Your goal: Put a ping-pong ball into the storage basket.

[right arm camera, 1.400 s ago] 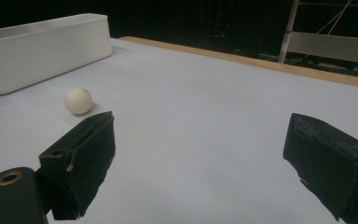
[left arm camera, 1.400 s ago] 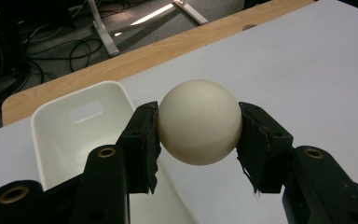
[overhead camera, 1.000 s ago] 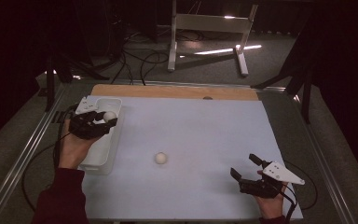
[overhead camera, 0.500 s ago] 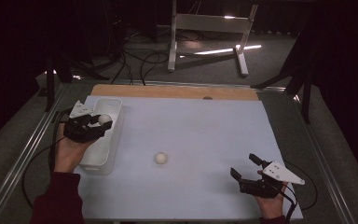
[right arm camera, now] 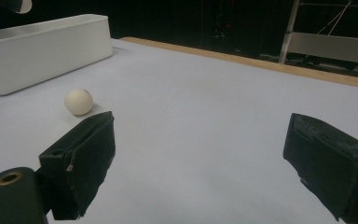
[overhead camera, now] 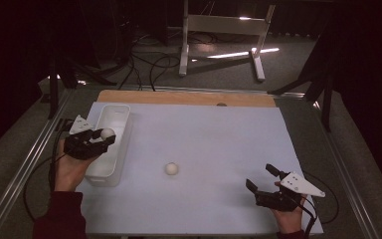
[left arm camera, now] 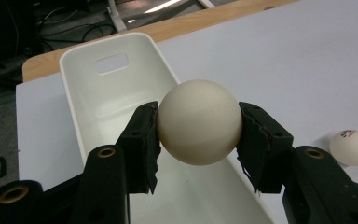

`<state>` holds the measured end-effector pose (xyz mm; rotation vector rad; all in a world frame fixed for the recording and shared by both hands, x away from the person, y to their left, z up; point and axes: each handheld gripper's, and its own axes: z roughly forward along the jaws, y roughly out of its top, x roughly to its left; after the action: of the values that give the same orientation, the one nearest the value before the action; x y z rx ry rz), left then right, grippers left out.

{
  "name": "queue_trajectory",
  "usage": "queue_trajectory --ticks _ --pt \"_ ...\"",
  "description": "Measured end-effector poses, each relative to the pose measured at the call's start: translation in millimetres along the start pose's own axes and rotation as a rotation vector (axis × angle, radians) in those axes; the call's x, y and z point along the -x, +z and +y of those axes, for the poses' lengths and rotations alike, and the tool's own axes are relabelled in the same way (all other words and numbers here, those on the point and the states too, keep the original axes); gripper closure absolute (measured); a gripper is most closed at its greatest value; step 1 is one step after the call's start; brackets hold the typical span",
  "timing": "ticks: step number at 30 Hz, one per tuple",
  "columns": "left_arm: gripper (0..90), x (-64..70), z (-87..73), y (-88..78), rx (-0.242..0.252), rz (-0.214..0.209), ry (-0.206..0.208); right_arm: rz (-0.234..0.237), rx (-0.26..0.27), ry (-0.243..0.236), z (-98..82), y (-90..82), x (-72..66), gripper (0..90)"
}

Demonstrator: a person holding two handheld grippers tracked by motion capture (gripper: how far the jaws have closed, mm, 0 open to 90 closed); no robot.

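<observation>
table: pale sheet [overhead camera: 204,149] covers most of it, wooden strip [overhead camera: 179,97] along the 12 o'clock edge
bin: white bin [overhead camera: 110,144] lying lengthwise at the table's 9 o'clock side, handle slot in its far end wall, nothing inside it in the left gripper view
right gripper: right gripper [overhead camera: 264,180] at 4 o'clock on the sheet, jaws spread wide, nothing between them
left gripper: left gripper [overhead camera: 104,135] over the bin's middle, pads clamped on both sides of held ball
held ball: held ball [left arm camera: 199,121], cream (plain, no marks seen), above the bin's open top, not touching it
loose ball: loose ball [overhead camera: 171,169] near table centre, on the sheet, at 3 o'clock of the bin, well apart from both grippers
</observation>
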<state>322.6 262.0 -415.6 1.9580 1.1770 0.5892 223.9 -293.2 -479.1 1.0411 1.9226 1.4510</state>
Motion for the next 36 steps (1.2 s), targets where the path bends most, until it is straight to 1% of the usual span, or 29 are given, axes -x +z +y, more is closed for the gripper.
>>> queue_trajectory --ticks 5,13,16,23,27,28,29,30,31,33,34,36 --pt "51.6 0.5 -5.7 -0.2 0.000 0.000 -0.003 0.000 0.001 0.001 0.1 -0.1 0.0 8.9" --pt "51.6 2.3 -10.9 -1.0 -0.015 0.017 0.006 -0.003 0.001 0.000 0.1 -0.5 0.4 8.9" --pt "51.6 1.0 -13.2 -2.5 -0.009 0.019 -0.005 -0.002 0.002 0.000 0.4 -0.5 0.2 8.9" --pt "51.5 -2.1 -19.8 -4.4 -0.020 0.031 -0.017 -0.002 0.002 0.000 0.4 -0.4 0.2 8.9" --pt "51.4 -2.4 -21.9 -5.3 -0.032 0.030 -0.007 0.000 0.001 -0.001 0.2 -0.2 0.0 8.9" --pt "51.3 -3.0 -22.2 -6.1 -0.030 0.033 -0.010 -0.001 0.000 -0.001 0.2 -0.2 -0.1 8.9" --pt "50.5 -3.8 -22.3 -7.1 -0.016 0.028 -0.019 0.000 0.000 -0.001 0.2 -0.1 -0.1 8.9" --pt "44.9 -4.1 -22.2 -8.2 0.001 0.023 -0.031 0.000 0.000 0.000 0.2 0.0 -0.1 8.9" --pt "34.9 -3.7 -21.7 -8.9 0.015 0.022 -0.036 -0.001 0.000 -0.002 0.2 0.0 -0.1 8.9" --pt "15.6 -2.1 -19.7 -10.2 0.033 0.048 -0.039 -0.001 0.001 -0.001 0.2 0.0 -0.1 8.8" --pt "11.2 -2.1 -18.6 -10.9 0.038 0.050 -0.044 -0.001 0.001 -0.001 0.2 0.0 -0.1 8.8" --pt "5.8 -2.2 -17.3 -12.5 0.052 0.049 -0.050 -0.001 0.000 -0.002 0.3 0.0 -0.3 8.9"
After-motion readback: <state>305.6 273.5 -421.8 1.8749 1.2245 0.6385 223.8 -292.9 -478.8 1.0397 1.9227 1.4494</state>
